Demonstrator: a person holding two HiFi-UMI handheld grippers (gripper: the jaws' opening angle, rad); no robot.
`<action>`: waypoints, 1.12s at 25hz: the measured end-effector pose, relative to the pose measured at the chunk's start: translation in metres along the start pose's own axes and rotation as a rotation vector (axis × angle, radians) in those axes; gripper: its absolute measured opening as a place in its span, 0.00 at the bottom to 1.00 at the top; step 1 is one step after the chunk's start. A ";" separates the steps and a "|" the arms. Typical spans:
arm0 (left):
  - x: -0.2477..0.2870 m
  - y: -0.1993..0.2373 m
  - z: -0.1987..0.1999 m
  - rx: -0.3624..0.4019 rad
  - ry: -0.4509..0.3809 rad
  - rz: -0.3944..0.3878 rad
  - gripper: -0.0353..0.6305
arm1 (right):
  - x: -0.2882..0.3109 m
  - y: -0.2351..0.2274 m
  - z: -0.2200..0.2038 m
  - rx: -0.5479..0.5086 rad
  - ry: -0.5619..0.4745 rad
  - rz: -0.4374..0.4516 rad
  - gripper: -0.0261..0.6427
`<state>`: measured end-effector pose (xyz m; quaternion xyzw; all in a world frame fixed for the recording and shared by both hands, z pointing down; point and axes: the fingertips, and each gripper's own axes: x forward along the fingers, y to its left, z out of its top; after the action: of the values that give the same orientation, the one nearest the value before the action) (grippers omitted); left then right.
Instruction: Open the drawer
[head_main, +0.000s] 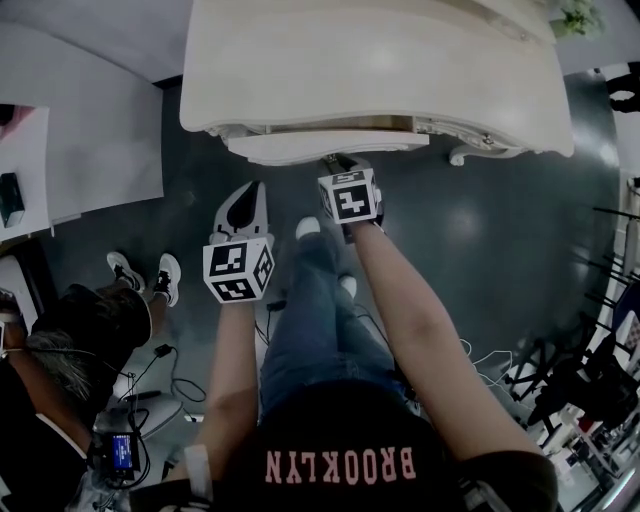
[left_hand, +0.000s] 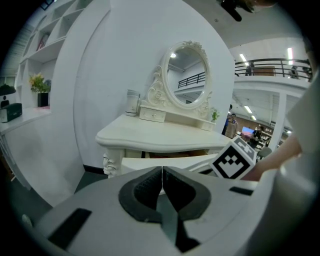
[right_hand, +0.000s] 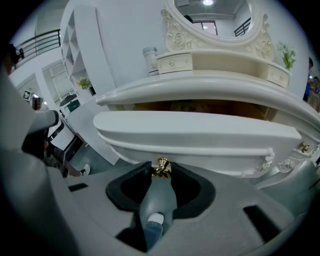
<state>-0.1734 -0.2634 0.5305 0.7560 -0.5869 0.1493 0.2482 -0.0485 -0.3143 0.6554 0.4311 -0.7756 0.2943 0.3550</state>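
A cream dressing table (head_main: 370, 70) stands in front of me, and its curved drawer (head_main: 330, 148) sticks out a little from under the top. In the right gripper view the drawer front (right_hand: 200, 137) fills the middle, with a small gold knob (right_hand: 161, 166) at its lower edge. My right gripper (right_hand: 161, 172) is shut on that knob, its pads on either side of it. In the head view the right gripper (head_main: 340, 165) reaches up to the drawer's front. My left gripper (head_main: 247, 195) hangs left of it, short of the drawer, and its jaws (left_hand: 161, 172) are shut on nothing.
An oval mirror (left_hand: 187, 75) and a small jar (left_hand: 132, 102) stand on the table top. A seated person (head_main: 90, 330) and floor cables (head_main: 170, 380) are at the lower left. A white counter (head_main: 90, 120) runs along the left, with dark racks (head_main: 600, 380) at the right.
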 end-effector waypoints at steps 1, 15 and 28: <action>-0.002 -0.001 -0.002 -0.001 -0.002 0.001 0.06 | -0.001 0.001 -0.003 -0.001 0.001 0.002 0.20; -0.036 -0.012 -0.023 -0.015 -0.015 0.025 0.06 | -0.020 0.018 -0.033 -0.010 0.009 0.014 0.20; -0.062 -0.023 -0.049 -0.047 -0.024 0.044 0.06 | -0.035 0.030 -0.062 -0.021 0.011 0.026 0.20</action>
<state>-0.1644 -0.1814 0.5345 0.7386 -0.6097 0.1319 0.2556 -0.0437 -0.2370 0.6586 0.4153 -0.7824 0.2930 0.3599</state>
